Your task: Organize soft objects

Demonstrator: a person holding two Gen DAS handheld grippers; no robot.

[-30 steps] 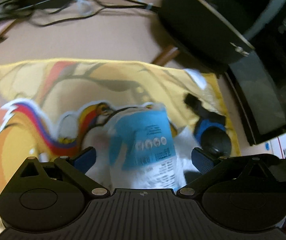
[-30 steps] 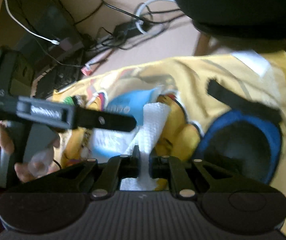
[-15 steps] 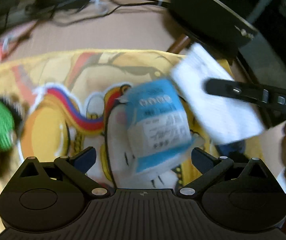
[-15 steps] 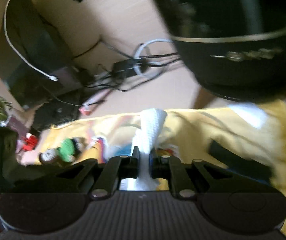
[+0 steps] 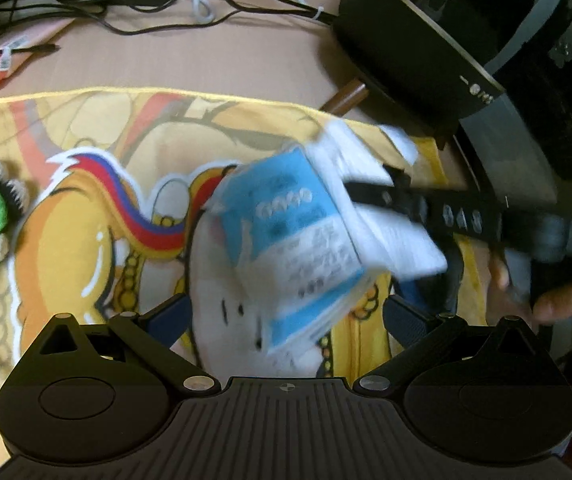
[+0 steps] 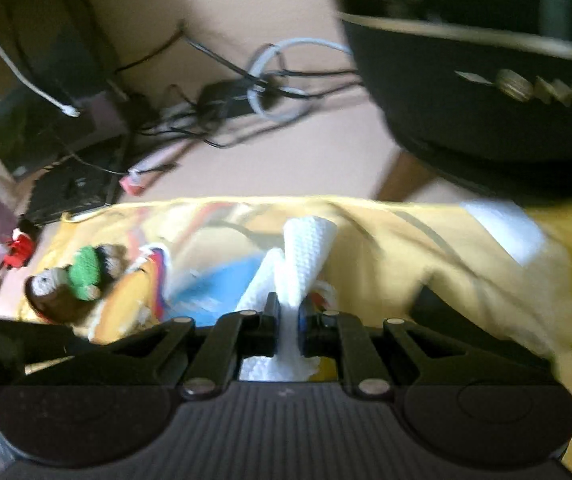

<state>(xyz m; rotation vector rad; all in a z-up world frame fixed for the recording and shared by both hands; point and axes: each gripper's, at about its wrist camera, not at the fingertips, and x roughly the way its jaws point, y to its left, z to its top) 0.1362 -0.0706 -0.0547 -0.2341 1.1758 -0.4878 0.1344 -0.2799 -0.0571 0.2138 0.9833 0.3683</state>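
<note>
Above the yellow printed cloth (image 5: 98, 128), right gripper (image 6: 286, 316) pinching a white embossed tissue (image 6: 306, 252), jaws clenched on its folded lower end, long axis running upward and away. Just left of that tissue, blue-and-white tissue pack (image 5: 294, 236), soft, crinkly, lifted and blurred. Left gripper (image 5: 286, 312) nearer it, jaws spread wide below, grasping nothing.

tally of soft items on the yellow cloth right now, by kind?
Tissue pack, blue and white: 1
White tissue sheet, pinched in the right gripper: 1
Crocheted toy, green and brown: 1
Total: 3, on the yellow cloth. The left gripper is open.
</note>
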